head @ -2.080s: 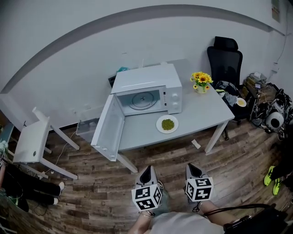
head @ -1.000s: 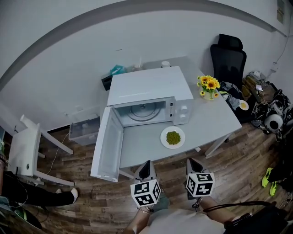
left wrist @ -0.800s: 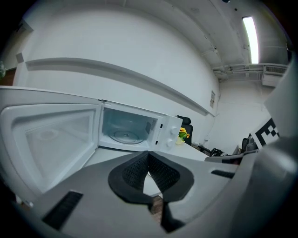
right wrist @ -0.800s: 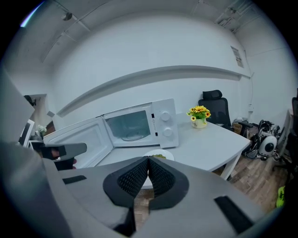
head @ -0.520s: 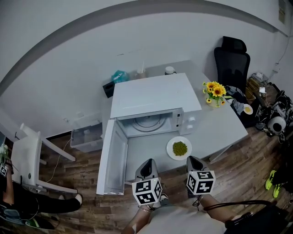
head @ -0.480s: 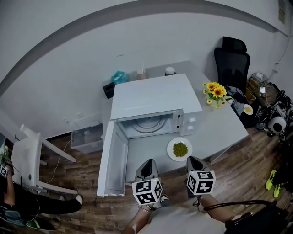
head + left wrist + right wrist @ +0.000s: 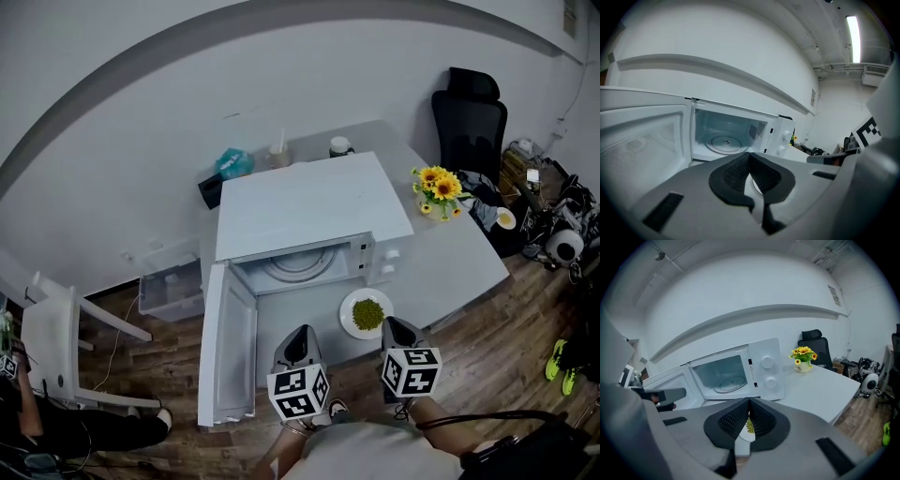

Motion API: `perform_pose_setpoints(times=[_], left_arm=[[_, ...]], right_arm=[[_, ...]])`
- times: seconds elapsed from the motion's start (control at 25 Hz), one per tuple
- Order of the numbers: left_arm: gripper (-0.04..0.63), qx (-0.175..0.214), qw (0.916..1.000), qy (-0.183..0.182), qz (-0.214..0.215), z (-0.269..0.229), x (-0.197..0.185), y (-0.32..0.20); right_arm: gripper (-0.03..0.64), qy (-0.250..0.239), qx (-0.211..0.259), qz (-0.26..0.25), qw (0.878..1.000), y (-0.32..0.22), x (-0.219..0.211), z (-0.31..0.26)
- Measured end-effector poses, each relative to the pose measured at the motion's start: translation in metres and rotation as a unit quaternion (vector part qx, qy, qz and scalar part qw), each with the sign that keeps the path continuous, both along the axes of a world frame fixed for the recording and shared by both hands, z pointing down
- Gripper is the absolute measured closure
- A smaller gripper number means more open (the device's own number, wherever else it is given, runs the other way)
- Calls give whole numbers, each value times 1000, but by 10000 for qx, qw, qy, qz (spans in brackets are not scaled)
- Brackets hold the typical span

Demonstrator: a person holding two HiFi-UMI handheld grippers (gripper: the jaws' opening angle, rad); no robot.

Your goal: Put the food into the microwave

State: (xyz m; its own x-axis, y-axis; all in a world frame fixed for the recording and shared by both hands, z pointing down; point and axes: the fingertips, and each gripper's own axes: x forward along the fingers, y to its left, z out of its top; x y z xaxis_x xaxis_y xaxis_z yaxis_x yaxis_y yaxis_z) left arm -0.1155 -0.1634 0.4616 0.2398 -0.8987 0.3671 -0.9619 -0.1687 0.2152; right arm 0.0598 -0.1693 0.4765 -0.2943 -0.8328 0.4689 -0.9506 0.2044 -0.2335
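Both grippers have their jaws pressed together with nothing between them. The left gripper [image 7: 749,155] shows its dark ribbed pads meeting at the tip, and the right gripper [image 7: 749,402] shows the same.

Through the narrow slot under the right gripper's closed tips a sliver of the green food [image 7: 749,426] can be seen, lying beyond the fingers and not touched by them. From the head view, the plate [image 7: 352,322] carrying that food [image 7: 367,313] sits on the table's [image 7: 450,258] near edge. It is just ahead of the right gripper [image 7: 395,327] and slightly to its left, and right of the left gripper [image 7: 298,337].

Past the plate stands the white microwave [image 7: 309,202], its door [image 7: 230,342] swung wide to the left and its glass turntable [image 7: 723,142] bare. Its knobs [image 7: 768,363] face the right gripper. Further right on the table is a pot of yellow flowers [image 7: 436,186], with a black office chair [image 7: 469,122] behind it.
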Motion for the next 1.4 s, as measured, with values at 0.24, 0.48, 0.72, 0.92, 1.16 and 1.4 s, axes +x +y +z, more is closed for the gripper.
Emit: perform_pose_setpoints(times=[0.24, 0.48, 0.72, 0.92, 1.16, 1.4], left_arm=[[594, -253, 9997, -26, 13, 17, 17, -6], [594, -306, 9994, -135, -8, 12, 34, -15], [594, -329, 9992, -189, -145, 15, 40, -25], [594, -383, 9991, -50, -194, 20, 46, -26], [592, -566, 9984, -40, -84, 27, 55, -30], [526, -805, 9966, 110, 169, 45, 64, -30]], right_arm=[[600, -55, -220, 10, 9997, -3, 18, 14], [600, -4, -220, -292, 9993, -22, 26, 15], [600, -288, -165, -575, 9978, -29, 15, 14], [600, -316, -100, -670, 9972, -34, 15, 10], [598, -204, -147, -625, 9977, -41, 21, 12], [589, -297, -258, -625, 9973, -46, 19, 25]])
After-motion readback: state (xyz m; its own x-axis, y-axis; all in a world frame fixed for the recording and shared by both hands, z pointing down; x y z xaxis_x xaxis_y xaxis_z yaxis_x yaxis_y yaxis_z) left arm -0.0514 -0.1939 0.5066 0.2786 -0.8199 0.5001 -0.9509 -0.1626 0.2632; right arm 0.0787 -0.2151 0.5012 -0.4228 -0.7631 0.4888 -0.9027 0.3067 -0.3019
